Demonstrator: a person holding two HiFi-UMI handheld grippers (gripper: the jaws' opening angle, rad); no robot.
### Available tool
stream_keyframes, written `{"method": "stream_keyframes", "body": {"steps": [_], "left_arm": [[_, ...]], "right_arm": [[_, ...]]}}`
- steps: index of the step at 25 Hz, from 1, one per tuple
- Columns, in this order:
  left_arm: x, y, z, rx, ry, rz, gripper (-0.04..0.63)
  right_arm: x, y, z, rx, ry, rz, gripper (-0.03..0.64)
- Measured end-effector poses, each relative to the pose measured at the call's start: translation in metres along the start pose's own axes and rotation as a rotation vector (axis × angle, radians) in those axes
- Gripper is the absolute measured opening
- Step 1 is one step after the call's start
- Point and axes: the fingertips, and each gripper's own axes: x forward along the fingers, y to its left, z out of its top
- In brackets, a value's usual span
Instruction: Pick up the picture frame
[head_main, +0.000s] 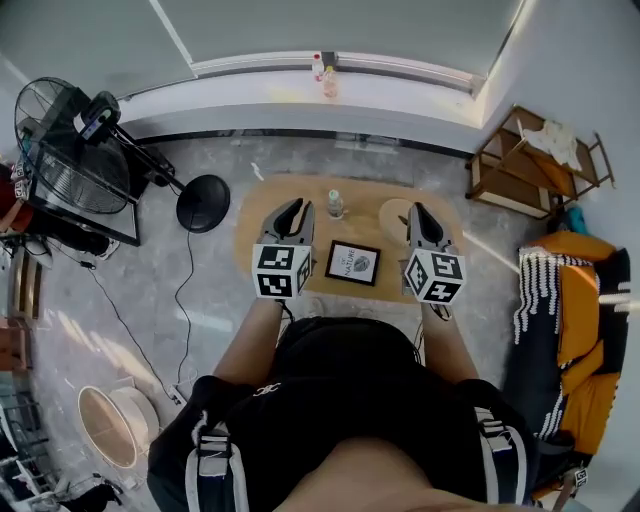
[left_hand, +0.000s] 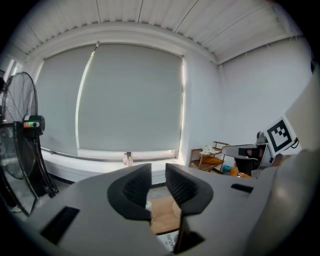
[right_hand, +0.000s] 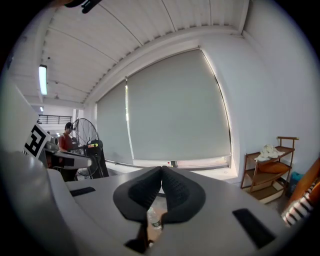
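one wooden table (head_main: 262, 215) sits at the centre of the head view. two grippers hang over it: the left gripper (head_main: 297, 205) with its jaws a narrow slit apart and nothing between them, the right gripper (head_main: 414, 209) pinched together, empty. one picture frame (head_main: 352, 263) lies flat at the table's near edge – between the two, lower in the view than their tips, long side running left to right. the left looks slightly nearer. one small bottle (head_main: 335, 204) stands above it.
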Motion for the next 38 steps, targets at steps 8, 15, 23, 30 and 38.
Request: {"method": "stream_keyframes", "body": {"steps": [8, 15, 23, 30, 38], "left_arm": [[0.038, 0.015, -0.040, -0.047, 0.126, -0.044, 0.183], [0.065, 0.032, -0.103, -0.118, 0.271, -0.064, 0.181], [0.102, 0.034, -0.179, -0.186, 0.399, -0.097, 0.181], [0.141, 0.043, -0.272, -0.273, 0.565, -0.131, 0.183], [0.187, 0.033, -0.400, -0.329, 0.727, -0.149, 0.192]], "right_arm": [[0.024, -0.011, -0.053, 0.062, 0.159, 0.028, 0.147], [0.041, -0.016, -0.099, 0.072, 0.279, 0.015, 0.155], [0.061, -0.039, -0.166, 0.140, 0.396, 0.010, 0.143], [0.109, -0.046, -0.253, 0.211, 0.562, 0.041, 0.144], [0.136, -0.072, -0.393, 0.304, 0.759, 0.039, 0.144]]}}
